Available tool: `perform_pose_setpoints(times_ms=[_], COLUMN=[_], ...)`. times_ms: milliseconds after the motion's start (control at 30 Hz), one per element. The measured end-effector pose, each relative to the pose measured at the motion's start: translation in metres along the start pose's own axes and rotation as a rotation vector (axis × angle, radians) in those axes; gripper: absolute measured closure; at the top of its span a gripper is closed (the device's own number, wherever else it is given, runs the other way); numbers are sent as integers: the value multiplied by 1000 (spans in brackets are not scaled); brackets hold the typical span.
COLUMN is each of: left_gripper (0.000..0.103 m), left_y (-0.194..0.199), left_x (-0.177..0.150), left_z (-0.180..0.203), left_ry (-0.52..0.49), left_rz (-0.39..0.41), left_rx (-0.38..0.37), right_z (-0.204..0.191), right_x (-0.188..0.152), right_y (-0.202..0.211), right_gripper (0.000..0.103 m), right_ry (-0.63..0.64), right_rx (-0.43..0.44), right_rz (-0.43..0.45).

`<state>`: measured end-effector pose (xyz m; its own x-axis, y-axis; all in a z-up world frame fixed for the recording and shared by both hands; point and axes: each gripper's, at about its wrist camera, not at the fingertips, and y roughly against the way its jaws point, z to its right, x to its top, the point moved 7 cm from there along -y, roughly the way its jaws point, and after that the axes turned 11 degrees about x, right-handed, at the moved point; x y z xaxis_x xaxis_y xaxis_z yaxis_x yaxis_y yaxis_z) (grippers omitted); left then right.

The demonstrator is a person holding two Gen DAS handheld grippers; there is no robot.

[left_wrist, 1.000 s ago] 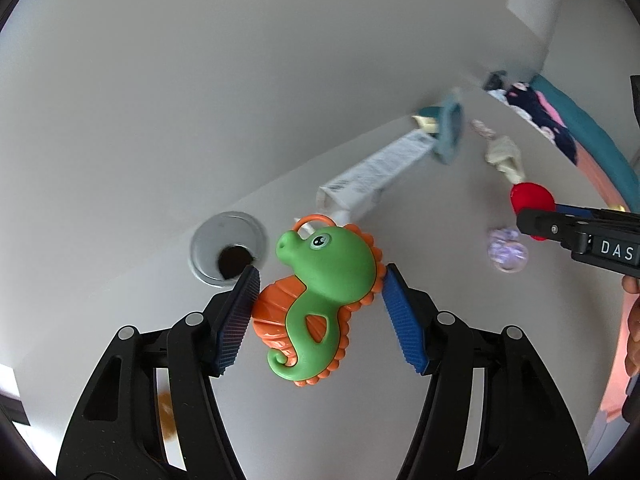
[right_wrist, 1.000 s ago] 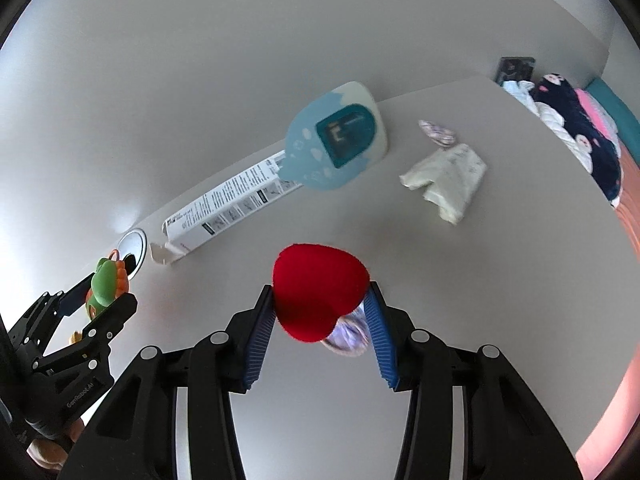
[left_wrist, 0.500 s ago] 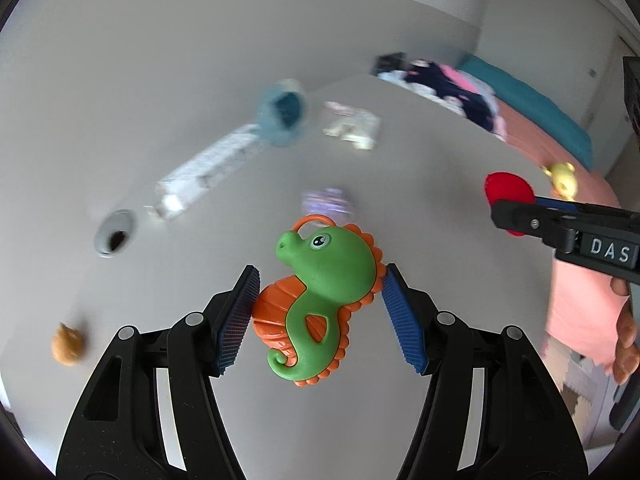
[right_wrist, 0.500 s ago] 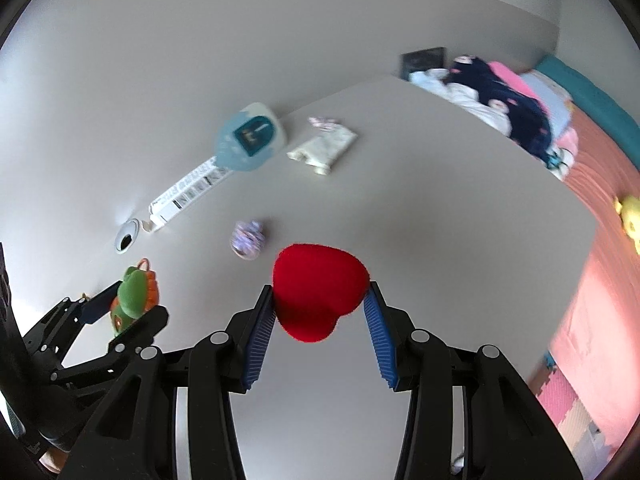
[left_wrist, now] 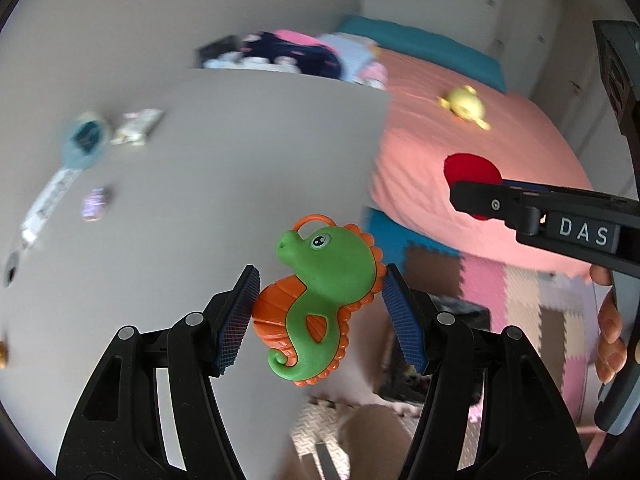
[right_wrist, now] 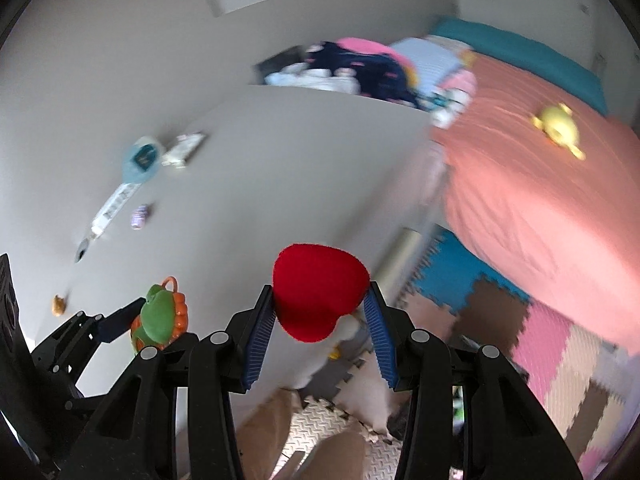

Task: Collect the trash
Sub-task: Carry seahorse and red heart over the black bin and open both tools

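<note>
Two tongs carry toys clear of the worktop [left_wrist: 240,152]: left tongs [left_wrist: 318,306] clamp a seahorse toy [left_wrist: 324,280], right tongs [right_wrist: 320,312] a red plush heart [right_wrist: 316,292].

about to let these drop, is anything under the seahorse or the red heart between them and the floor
Nothing visible blocks either. The left gripper holds the seahorse toy and the right gripper the red plush heart past the table edge, over the foam mat floor. No bin is clearly recognisable below.

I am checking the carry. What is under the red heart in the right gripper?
Under the red heart, held by the right gripper, part of a white-and-yellow object shows, blurred. The heart covers the rest.
</note>
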<state>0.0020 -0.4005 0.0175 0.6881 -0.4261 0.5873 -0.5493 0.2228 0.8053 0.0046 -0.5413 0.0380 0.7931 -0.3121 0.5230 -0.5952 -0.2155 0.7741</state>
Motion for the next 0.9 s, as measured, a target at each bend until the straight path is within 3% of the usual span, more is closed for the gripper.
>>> perform_pose_setpoints(times_ms=[233, 500, 767, 800, 833, 867, 900], left_gripper=[41, 41, 40, 30, 4, 6, 6], left_y=[-8, -19, -33, -34, -35, -34, -33], left_x=[-19, -50, -78, -82, -84, -83, -83], left_z=[109, 205, 267, 272, 278, 279, 280], left_ry=[-143, -301, -425, -444, -462, -465, -476], left_rz=[-39, -99, -156, -165, -165, -146, -125], left_rx=[-101, -169, -203, -207, -192, -180, -161], right_z=[103, 202, 267, 270, 277, 282, 285], right_x=[-52, -113, -152, -154, -159, -161, -161], right_y=[46, 70, 75, 74, 72, 72, 72], right_gripper=[56, 56, 56, 52, 21, 2, 3], right_ry=[-140, -301, -416, -429, -465, -490, -493], right_rx=[-88, -177, -235, -237, -236, -239, -247], right_rz=[25, -1, -58, -68, -79, -75, -65])
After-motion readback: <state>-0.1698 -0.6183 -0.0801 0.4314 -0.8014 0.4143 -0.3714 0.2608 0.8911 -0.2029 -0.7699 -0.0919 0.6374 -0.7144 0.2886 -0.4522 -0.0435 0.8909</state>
